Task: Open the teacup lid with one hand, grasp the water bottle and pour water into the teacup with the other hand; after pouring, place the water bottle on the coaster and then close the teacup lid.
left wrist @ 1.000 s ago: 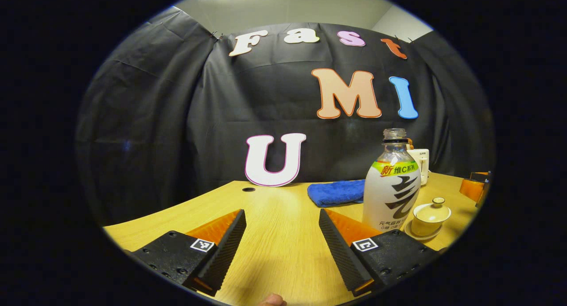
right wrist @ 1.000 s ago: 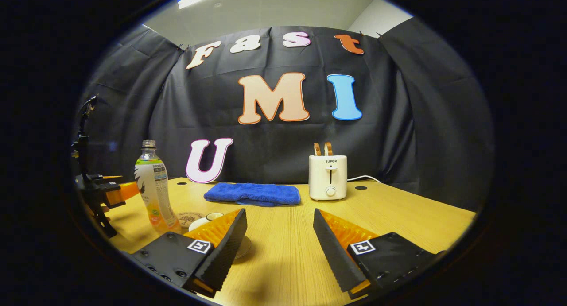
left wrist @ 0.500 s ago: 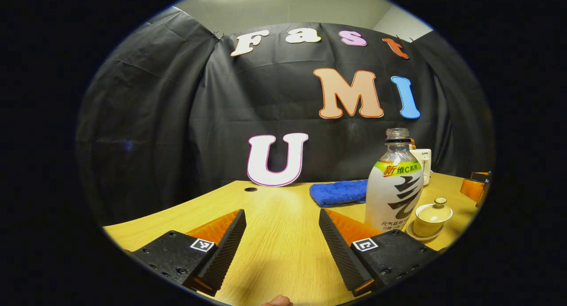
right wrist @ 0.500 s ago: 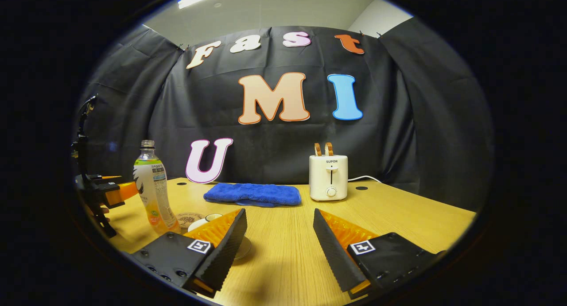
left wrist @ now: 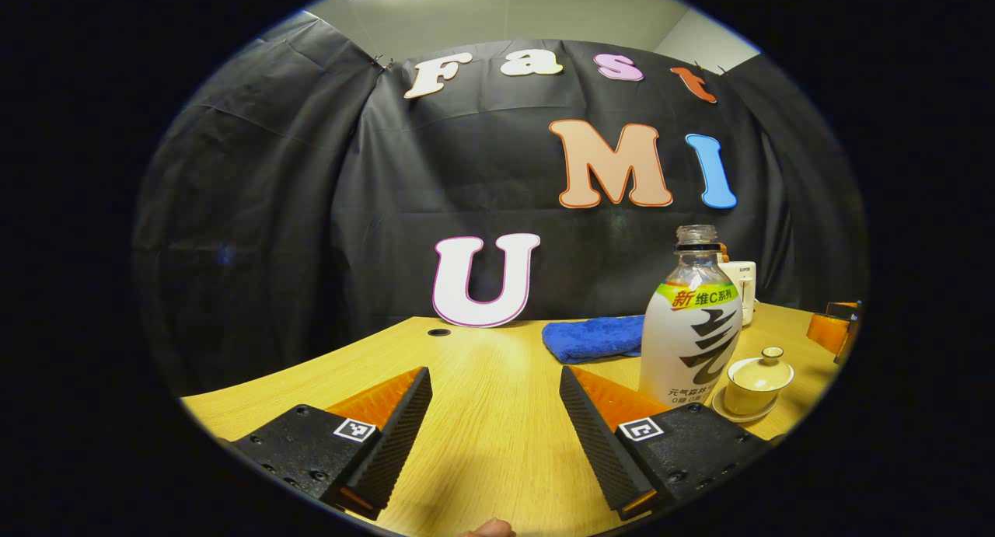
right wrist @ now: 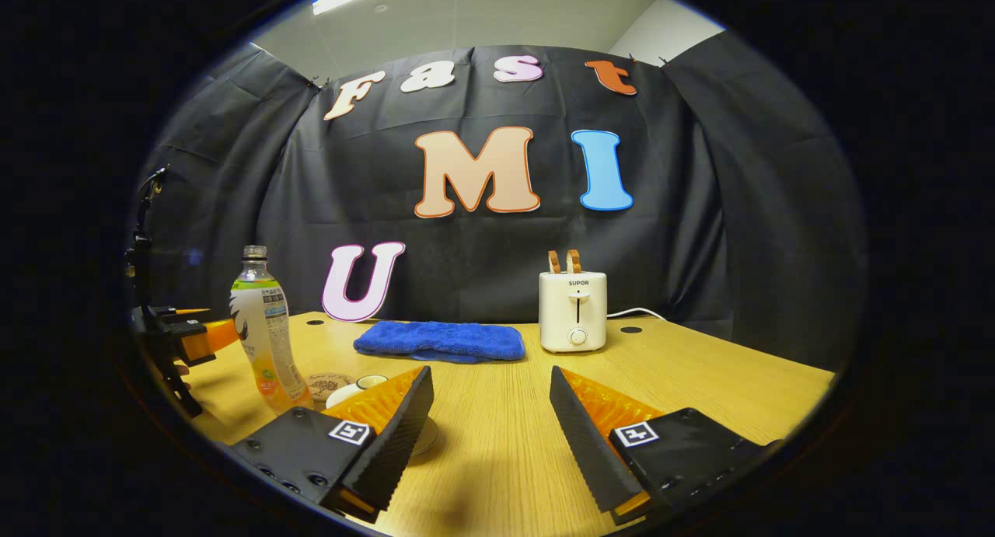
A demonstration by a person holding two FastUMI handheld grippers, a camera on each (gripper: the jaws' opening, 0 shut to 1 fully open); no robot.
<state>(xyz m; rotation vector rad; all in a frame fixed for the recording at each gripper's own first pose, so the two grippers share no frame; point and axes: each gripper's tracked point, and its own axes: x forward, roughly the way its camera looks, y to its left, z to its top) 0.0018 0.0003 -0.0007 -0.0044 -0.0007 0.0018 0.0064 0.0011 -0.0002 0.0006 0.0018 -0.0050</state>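
Both grippers sit low over the wooden table (right wrist: 699, 381) with nothing between their fingers, so the task looks not yet begun. The left gripper (left wrist: 495, 428) is spread wide, with the water bottle (left wrist: 690, 327) upright at the right of its view, open-necked, ready to pour. Just right of it the teacup (left wrist: 752, 381) stands on its saucer, lid on. The right gripper (right wrist: 491, 424) is equally wide; the teacup (right wrist: 365, 385) peeks behind its left finger, the coaster (right wrist: 326, 383) just beside the bottle (right wrist: 264, 331).
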